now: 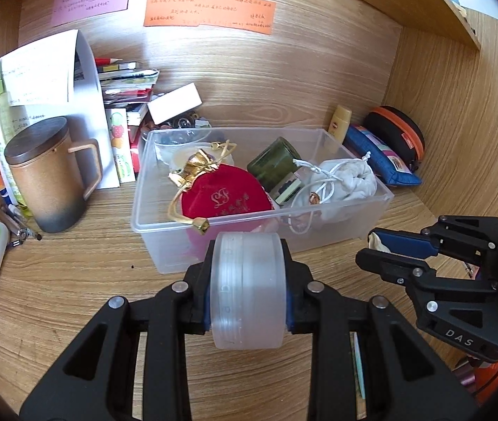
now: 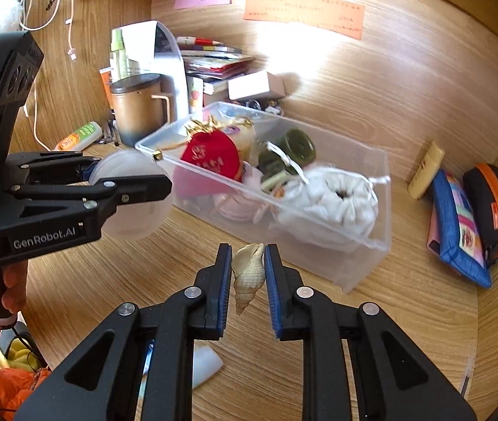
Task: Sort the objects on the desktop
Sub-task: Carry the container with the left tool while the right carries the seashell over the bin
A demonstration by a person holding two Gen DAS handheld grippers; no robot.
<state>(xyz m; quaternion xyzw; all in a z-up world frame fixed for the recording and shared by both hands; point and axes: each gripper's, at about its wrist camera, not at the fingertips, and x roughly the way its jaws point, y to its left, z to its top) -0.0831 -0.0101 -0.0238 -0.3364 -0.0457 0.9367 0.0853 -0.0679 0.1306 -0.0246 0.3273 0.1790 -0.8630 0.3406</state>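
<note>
The left gripper (image 1: 248,294) sits at the lower centre of the left wrist view, its blue pads clamped on the flat faces of a frosted round plastic jar (image 1: 248,289) held on edge. In the right wrist view the same gripper reaches in from the left edge, with the jar just beside the near left corner of the clear box; whether they touch I cannot tell.

The right gripper (image 2: 248,273) is at the lower centre of its own view, closed on a cream spiral seashell (image 2: 247,275) whose pointed end hangs down between the pads. The shell is above the wooden desk (image 2: 371,315), near the front wall of the box. In the left wrist view this gripper shows at the right edge, with a bit of shell peeping out at its tip.

The clear plastic box (image 1: 165,242) stands in the middle of the desk. Inside lie a red velvet pouch (image 1: 226,196) with gold trim on the left, a dark green jar (image 1: 274,163) in the middle and a white drawstring bag (image 1: 350,179) on the right.

At the left of the left wrist view a brown lidded mug (image 1: 49,175) stands before leaning papers. At the right, by the side wall, lie a blue pouch (image 1: 382,161) and a black case with an orange zip (image 1: 398,133). Coloured notes (image 1: 210,12) are stuck on the back wall, upper centre.
</note>
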